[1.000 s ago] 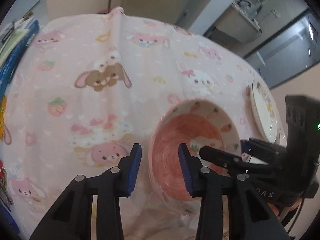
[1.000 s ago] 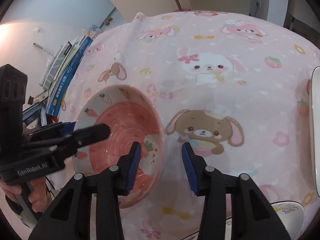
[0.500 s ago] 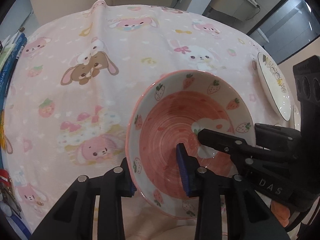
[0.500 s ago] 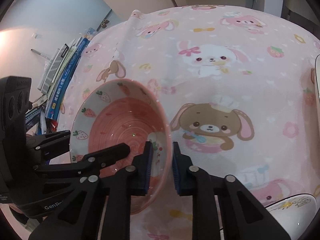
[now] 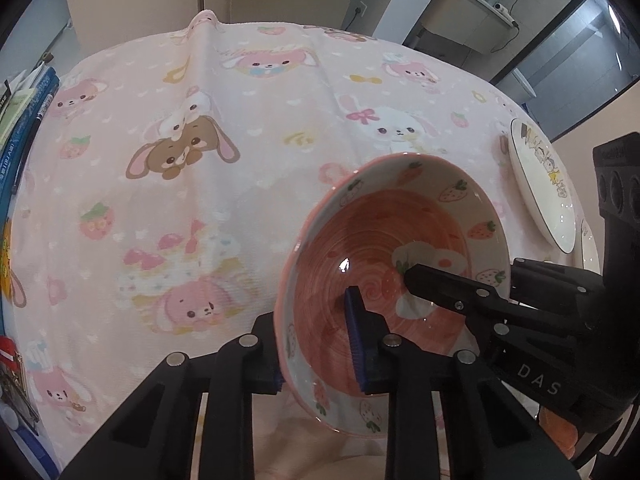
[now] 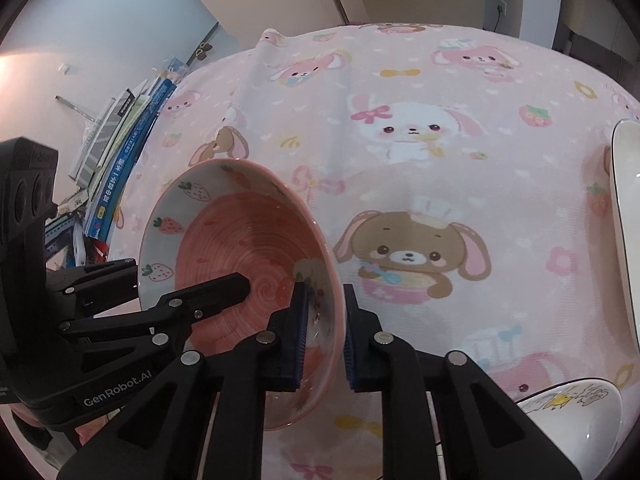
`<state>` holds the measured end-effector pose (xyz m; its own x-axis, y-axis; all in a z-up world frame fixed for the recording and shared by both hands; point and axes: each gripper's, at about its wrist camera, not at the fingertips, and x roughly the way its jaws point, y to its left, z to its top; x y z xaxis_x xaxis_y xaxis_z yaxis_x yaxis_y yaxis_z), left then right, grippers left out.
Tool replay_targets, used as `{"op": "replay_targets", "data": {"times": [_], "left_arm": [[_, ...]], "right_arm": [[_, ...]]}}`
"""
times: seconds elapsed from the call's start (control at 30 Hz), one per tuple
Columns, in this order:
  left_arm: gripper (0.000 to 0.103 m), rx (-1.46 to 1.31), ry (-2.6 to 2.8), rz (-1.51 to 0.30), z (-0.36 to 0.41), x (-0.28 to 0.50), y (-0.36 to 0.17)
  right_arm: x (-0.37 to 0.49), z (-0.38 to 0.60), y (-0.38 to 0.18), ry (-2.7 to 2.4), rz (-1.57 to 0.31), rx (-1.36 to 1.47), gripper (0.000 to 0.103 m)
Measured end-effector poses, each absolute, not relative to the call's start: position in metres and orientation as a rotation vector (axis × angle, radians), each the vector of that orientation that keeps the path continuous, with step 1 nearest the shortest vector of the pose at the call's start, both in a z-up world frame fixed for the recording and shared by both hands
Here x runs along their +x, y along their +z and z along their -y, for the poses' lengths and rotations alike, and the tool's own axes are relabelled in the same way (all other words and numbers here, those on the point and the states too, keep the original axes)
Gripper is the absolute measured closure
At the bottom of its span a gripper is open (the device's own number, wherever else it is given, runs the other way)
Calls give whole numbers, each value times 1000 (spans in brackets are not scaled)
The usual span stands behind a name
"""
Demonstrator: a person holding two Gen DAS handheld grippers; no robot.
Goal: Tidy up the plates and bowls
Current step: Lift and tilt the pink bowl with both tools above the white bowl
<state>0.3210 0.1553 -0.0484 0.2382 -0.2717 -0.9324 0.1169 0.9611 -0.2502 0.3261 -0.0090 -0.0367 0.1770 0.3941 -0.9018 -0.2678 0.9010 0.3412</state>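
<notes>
Two close wrist fisheyes angled steeply down, opposite sides, sharing bowl (image 5: 400, 264) and tablecloth (image 6: 440, 184)

Both grippers (image 5: 318, 340) (image 6: 323, 332) steeply downward, left closing, right clamped tight.

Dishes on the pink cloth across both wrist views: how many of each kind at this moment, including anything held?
Pink strawberry bowl, held at its rim by both grippers: 1
White plate with cartoon print, far right: 1
White cartoon-print dish, near right corner, bowl or plate unclear: 1
Total: 3
</notes>
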Motion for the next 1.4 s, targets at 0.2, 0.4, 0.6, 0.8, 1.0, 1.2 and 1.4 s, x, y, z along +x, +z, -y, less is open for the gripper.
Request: {"op": "replay_targets", "data": {"times": [0.2,0.4,0.6,0.8,1.0,1.2,1.4], "left_arm": [[80,-139,-277,-1301,-155,320,-48],[78,-202,-332,-1347,-161,324,-59],[75,-232,-337,-1354,-164,325,-59],[76,-158,-322,-1331,-157,322,-57],[77,-130,-300,-1300,-156,319,-49],[79,-125,-308,-1271,-153,314,-36],[79,-127,-316,-1193,-153,300,-4]], "right_arm": [[328,13,-35,480,-1309,124,89],[330,11,-42,482,-1335,117,86],[328,9,-42,486,-1318,120,87],[329,12,-42,505,-1306,121,89],[326,15,-31,507,-1275,132,92],[329,28,-19,508,-1260,202,92],[327,37,2,540,-1223,269,92]]}}
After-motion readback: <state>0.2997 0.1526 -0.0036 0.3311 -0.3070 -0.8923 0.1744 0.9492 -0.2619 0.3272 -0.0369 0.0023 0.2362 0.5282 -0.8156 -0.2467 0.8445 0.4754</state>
